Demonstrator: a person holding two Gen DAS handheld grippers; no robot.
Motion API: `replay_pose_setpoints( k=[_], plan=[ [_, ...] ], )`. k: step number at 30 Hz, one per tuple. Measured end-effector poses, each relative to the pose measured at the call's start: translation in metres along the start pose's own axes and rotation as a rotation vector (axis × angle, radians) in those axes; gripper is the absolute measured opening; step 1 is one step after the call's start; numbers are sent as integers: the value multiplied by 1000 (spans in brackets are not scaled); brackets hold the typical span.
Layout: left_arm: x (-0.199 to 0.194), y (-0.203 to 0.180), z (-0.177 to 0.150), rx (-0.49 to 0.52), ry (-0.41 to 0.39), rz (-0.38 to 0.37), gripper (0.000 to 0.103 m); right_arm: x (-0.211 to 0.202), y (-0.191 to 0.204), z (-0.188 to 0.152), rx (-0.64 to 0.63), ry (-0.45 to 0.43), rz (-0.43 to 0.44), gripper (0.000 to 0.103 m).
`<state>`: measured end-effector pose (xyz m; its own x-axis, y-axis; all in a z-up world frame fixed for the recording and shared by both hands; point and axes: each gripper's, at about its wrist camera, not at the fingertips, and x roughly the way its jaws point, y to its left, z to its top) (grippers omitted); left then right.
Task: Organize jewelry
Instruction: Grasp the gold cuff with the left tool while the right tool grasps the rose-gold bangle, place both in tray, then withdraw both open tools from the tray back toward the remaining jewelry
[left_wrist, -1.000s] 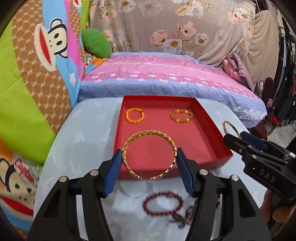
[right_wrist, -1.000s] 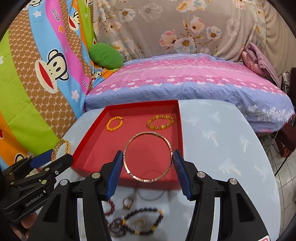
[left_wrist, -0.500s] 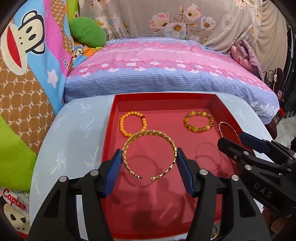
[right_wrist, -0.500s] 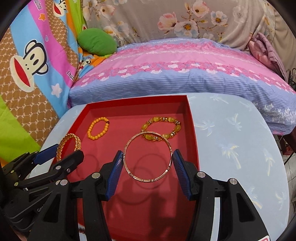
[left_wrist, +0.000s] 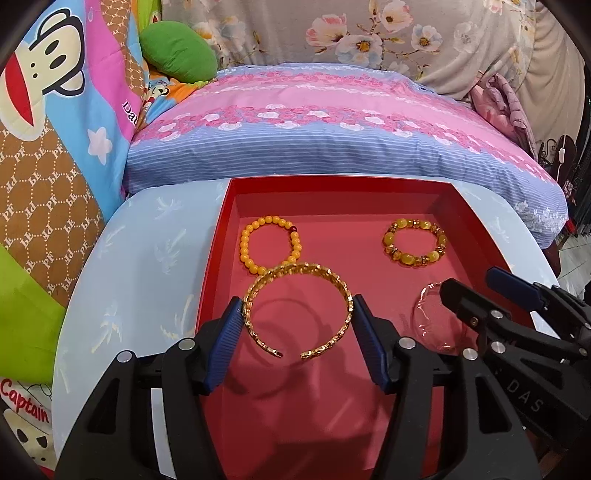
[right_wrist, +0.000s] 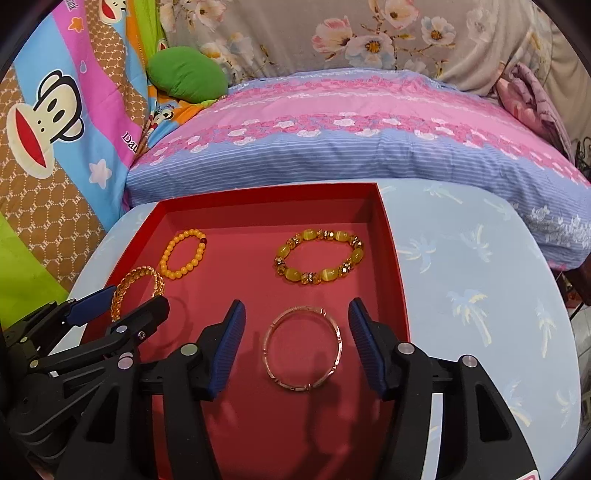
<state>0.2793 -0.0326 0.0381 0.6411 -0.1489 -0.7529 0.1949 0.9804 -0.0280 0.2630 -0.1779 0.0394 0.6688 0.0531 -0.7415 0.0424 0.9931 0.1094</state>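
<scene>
My right gripper (right_wrist: 295, 347) is opening; the thin bangle (right_wrist: 302, 349) dropped onto the red tray (right_wrist: 391, 258). My left gripper (left_wrist: 297, 345) still squeezes the gold cuff (left_wrist: 297, 306).

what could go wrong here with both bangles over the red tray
1. The gold cuff, gripped in the left tongs, overlaps the yellow bead bracelet in this view; released here, it may land on it.
2. The right tongs are opening and the thin bangle sits loose between them; it could roll toward the amber bracelet.
</scene>
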Motion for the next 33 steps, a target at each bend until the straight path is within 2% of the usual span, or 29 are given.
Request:
replay_pose_setpoints(
  k=[5,22,33],
  plan=[
    [-1,0,0,-3,-5,13,61,-4,-1,2,0,-10,1,58],
    [-36,-7,-6,11,-35,7,61,-44,-1,-11,12,-42,19,58],
    [-80,-16,-42,15,-44,-30,61,-91,0,-48,13,-66,27,58]
  ],
)
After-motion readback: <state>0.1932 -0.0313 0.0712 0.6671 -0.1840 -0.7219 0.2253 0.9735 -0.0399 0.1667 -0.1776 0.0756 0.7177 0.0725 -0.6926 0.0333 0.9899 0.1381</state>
